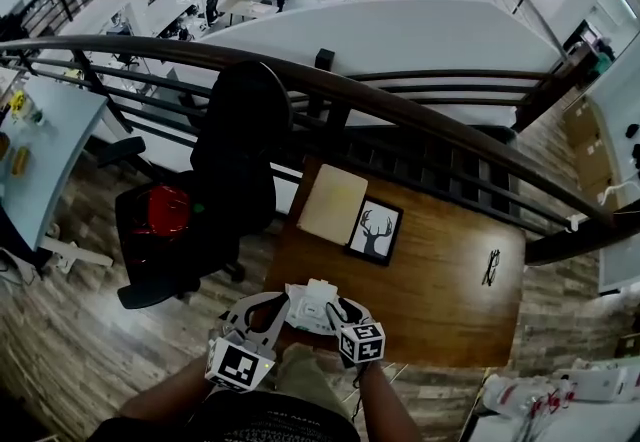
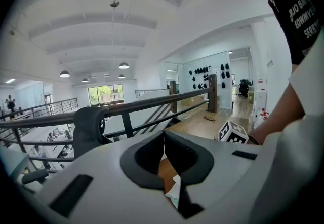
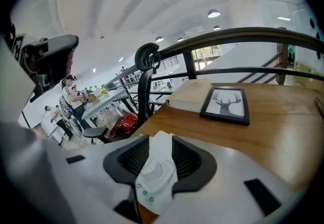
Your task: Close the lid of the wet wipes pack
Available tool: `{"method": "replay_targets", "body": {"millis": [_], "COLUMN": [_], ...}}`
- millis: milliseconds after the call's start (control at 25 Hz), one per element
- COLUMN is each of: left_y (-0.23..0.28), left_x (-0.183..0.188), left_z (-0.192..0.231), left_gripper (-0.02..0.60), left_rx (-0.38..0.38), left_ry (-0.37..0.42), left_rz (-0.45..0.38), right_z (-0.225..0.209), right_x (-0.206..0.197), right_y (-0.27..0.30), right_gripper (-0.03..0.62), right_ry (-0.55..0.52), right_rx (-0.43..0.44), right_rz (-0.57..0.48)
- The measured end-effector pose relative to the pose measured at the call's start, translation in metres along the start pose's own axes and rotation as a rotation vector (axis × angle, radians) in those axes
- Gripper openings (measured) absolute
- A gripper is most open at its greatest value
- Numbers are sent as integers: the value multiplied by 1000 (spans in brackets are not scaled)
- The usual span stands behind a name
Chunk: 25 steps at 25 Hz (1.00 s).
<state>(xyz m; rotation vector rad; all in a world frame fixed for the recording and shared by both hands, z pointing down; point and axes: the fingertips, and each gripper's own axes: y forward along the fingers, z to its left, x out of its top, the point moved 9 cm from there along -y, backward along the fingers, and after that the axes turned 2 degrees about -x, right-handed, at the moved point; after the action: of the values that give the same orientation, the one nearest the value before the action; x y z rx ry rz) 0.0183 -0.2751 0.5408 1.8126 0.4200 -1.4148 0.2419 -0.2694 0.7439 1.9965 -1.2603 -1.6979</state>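
The white wet wipes pack point(image 1: 315, 305) hangs over the near edge of the wooden table point(image 1: 440, 290), between my two grippers. My left gripper point(image 1: 286, 313) is at its left end. In the left gripper view that gripper point(image 2: 163, 139) has its jaws nearly together, and a white corner of the pack point(image 2: 174, 193) shows low in the gap. My right gripper point(image 1: 336, 309) is at the pack's right end. In the right gripper view the pack point(image 3: 152, 170), with green dots and a raised lid outline, fills the gap of that gripper point(image 3: 161, 139) and touches both pads.
On the table lie a framed deer picture point(image 1: 375, 230), a pale closed book point(image 1: 333, 202) and a pair of glasses point(image 1: 491, 267). A black office chair point(image 1: 235, 150) with a red bag point(image 1: 165, 210) stands to the left. A dark railing point(image 1: 400, 100) runs behind the table.
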Motion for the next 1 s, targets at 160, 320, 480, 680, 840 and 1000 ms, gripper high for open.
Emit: {"method": "replay_targets", "body": {"millis": [160, 320, 480, 680, 840, 1000], "left_y": [-4, -3, -5, -9, -15, -23], "left_x": [-6, -17, -20, -22, -26, -24], "left_z": [1, 0, 2, 1, 3, 6], "left_gripper": [28, 28, 28, 28, 28, 28], "left_rx": [3, 3, 5, 11, 20, 34], "left_ry": [-12, -19, -26, -27, -37, -52], "left_rz": [29, 43, 68, 76, 102, 110], "right_z": [-8, -19, -29, -35, -35, -32], "right_x": [-8, -14, -20, -23, -24, -20], "right_y": [14, 28, 40, 53, 60, 64], "right_gripper": [171, 187, 199, 224, 235, 230], "right_ry": [55, 93, 136, 162, 122, 34], "right_rx": [11, 12, -9, 5, 36, 64], "right_rz": [37, 58, 69, 116, 163, 221]}}
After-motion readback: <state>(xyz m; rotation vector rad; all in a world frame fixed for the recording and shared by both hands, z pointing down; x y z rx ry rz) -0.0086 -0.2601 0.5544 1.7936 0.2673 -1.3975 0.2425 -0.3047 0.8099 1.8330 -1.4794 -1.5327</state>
